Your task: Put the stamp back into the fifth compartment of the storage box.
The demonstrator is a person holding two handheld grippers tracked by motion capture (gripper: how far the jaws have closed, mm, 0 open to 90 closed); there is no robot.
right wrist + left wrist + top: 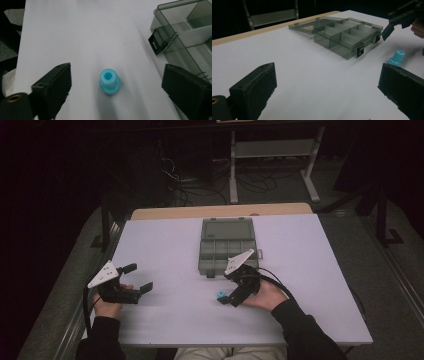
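Note:
A small blue plastic piece [109, 81] with a hole in its top stands upright on the white table [165, 245]. My right gripper [116, 82] is open, its jaws wide on either side of the piece without touching it. In the high view the piece [220, 294] sits just left of the right gripper [235, 290]. A smoky clear compartment box [227, 245] lies open behind it, its lid flat toward the far edge. My left gripper [137, 279] rests open at the table's left, nothing between its jaws; its view shows the box [347, 35] and the blue piece [397, 58].
The box's black latch [157, 43] faces the near side. Beyond the table stand a metal frame [272, 165] and tangled cables [200, 185] on a dark floor. White tabletop lies bare between the two grippers.

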